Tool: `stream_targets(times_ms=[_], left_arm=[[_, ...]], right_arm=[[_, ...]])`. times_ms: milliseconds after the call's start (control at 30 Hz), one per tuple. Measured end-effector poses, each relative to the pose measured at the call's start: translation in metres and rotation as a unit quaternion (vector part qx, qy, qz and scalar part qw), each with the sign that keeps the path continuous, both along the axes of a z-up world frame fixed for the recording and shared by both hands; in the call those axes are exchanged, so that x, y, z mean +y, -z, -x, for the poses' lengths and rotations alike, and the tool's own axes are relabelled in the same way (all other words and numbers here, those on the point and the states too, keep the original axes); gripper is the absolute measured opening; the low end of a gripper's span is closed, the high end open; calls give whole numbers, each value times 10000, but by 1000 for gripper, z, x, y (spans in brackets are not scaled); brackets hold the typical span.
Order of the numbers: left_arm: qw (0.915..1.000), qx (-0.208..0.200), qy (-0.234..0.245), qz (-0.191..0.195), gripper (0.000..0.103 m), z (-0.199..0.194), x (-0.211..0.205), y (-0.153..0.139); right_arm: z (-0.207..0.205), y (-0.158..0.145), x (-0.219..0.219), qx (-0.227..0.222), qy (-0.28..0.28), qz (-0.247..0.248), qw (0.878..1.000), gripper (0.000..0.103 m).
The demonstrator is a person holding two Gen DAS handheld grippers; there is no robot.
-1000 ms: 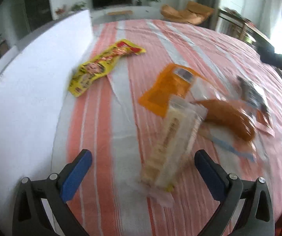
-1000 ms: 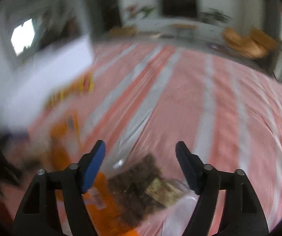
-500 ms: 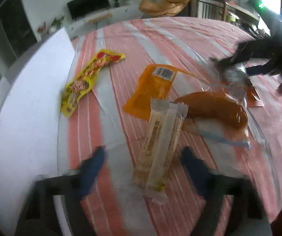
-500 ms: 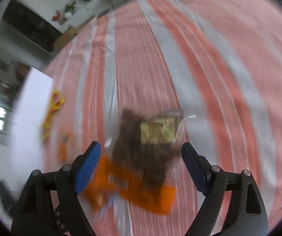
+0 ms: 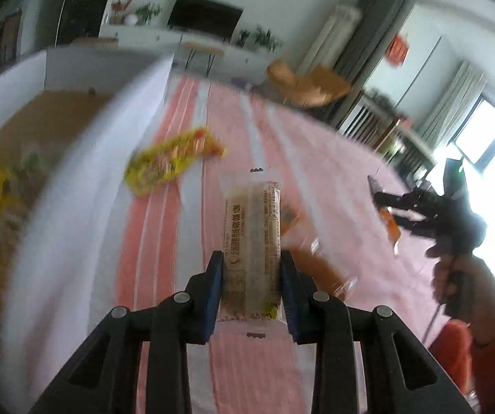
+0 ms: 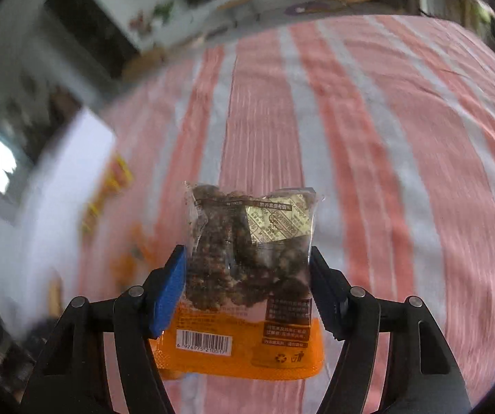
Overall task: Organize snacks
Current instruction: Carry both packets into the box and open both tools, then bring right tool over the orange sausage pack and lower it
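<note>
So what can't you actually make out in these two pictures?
- Left wrist view: the contents of the white box are smeared by motion blur; only yellow and brown shapes show.
- Left wrist view: the yellow packet has its print blurred.
- Left wrist view: the right gripper is dark against window glare, its load unclear.
- Right wrist view: the orange-bottomed snack bag hides the cloth beneath it.

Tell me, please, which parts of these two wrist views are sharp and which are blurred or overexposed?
Left wrist view: the pale snack bar is sharp, the yellow packet is smeared, the window is blown out. Right wrist view: the brown snack bag is crisp, the striped cloth is streaked.
</note>
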State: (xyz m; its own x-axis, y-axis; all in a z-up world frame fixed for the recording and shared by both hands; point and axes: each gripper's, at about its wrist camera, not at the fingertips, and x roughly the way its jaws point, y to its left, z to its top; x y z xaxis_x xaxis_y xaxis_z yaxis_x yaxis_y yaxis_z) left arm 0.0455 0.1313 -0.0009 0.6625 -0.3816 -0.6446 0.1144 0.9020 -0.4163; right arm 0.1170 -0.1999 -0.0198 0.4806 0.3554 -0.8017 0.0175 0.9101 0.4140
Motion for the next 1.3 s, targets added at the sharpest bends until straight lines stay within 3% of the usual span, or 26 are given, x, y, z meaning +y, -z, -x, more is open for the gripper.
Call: stream_targets(times_ms=[100,233,433,467,500,533,567,633,700,800,933,1033,1133,1200,1267,1300], left_arm=[[9992,-317,-256,58,31,2,24,-33],[9955,-367,-873,-37,31,5,84,-56],[9782,199,-1966,-630,32,8,178,-46],[9731,380,-2150,-738,36,10,193,-41],[9689,546,-2272,-810,56,8,202,-34],[9611,818,-2480,-904,88,8,214,-26],[9561,930,-2616,-942,98,9,219,-20],[9499,927,-2833,-939,102,16,227,-10],[9510,928,-2831,-827,102,21,228,-1],[9516,713,-2842,-932,102,26,221,2],[9568,544,-2773,-678,102,21,208,0],[9585,315,-2731,-761,102,21,198,-13],[9610,69,-2654,-773,102,33,185,-34],[9640,-139,-2548,-749,102,38,169,-47],[9694,-307,-2335,-693,102,43,147,-56],[9733,-360,-2169,-663,102,44,132,-59]], right_arm=[[-1,-38,6,-325,-27,-484,9983,70],[2,-93,76,-682,-870,-923,9896,70],[4,-133,261,-768,-2535,-1520,9522,70],[6,-134,294,-795,-2736,-1511,9466,71],[9,-133,318,-825,-2853,-1493,9431,74],[10,-128,352,-833,-2994,-1404,9401,80],[9,-122,373,-775,-3102,-1251,9392,84],[9,-102,411,-404,-3268,-795,9409,85],[7,-76,432,91,-3357,-554,9403,85],[9,-64,418,89,-3210,-730,9442,84],[11,-70,372,-429,-2865,-672,9548,84],[16,-75,323,-906,-2499,-492,9628,84],[16,-67,262,-1465,-2096,319,9662,84],[27,-43,219,-1779,-1791,1220,9599,83],[35,-6,167,-1601,-1431,1979,9564,83],[37,6,144,-1452,-1311,2113,9576,83]])
